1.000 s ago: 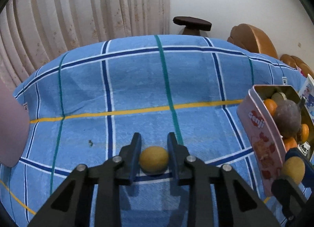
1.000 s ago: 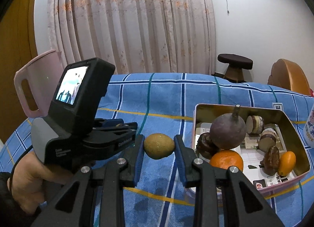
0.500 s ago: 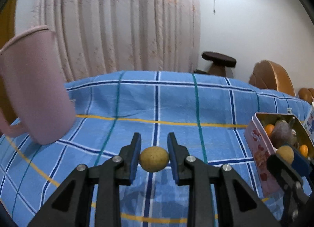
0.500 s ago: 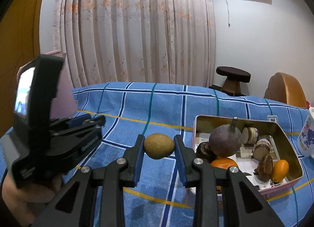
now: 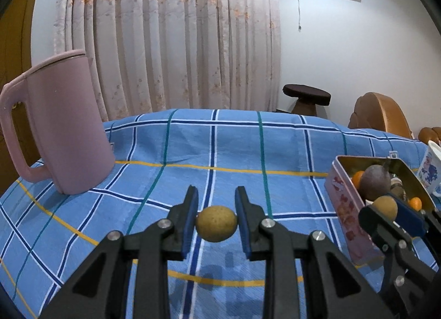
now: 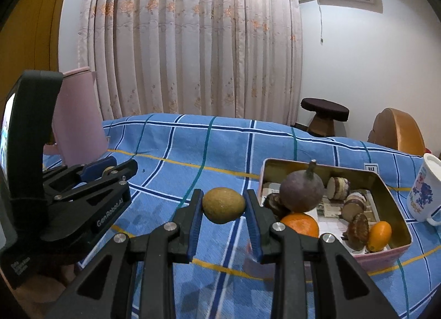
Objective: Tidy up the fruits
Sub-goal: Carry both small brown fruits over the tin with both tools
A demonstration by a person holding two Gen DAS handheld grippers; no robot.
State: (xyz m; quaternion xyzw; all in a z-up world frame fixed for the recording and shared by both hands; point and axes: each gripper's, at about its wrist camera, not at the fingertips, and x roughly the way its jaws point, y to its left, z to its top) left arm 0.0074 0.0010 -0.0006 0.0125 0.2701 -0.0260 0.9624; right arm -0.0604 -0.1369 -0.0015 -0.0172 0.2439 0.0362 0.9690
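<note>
My left gripper (image 5: 216,208) is shut on a small yellow-brown round fruit (image 5: 216,223), held above the blue checked tablecloth (image 5: 234,148). A second yellow-brown fruit (image 6: 223,204) sits pinched in my right gripper (image 6: 223,206), just left of the pink tin (image 6: 397,251). Inside the tin lie a purple fruit with a stem (image 6: 301,190), an orange (image 6: 300,224), a small orange fruit (image 6: 379,232) and several brown pieces. In the left wrist view the right gripper (image 5: 386,210) with its fruit (image 5: 384,207) hangs in front of the tin (image 5: 346,214). The left gripper (image 6: 110,171) shows at the left of the right wrist view.
A tall pink jug (image 5: 59,123) stands on the cloth at the left. A white mug with a blue print (image 6: 425,190) stands right of the tin. Behind the table are curtains, a dark stool (image 6: 323,115) and wooden chair backs (image 6: 397,131).
The left gripper has swung left and tilted up with its fruit, so the pink jug is now fully in its view. The right gripper has kept almost still.
</note>
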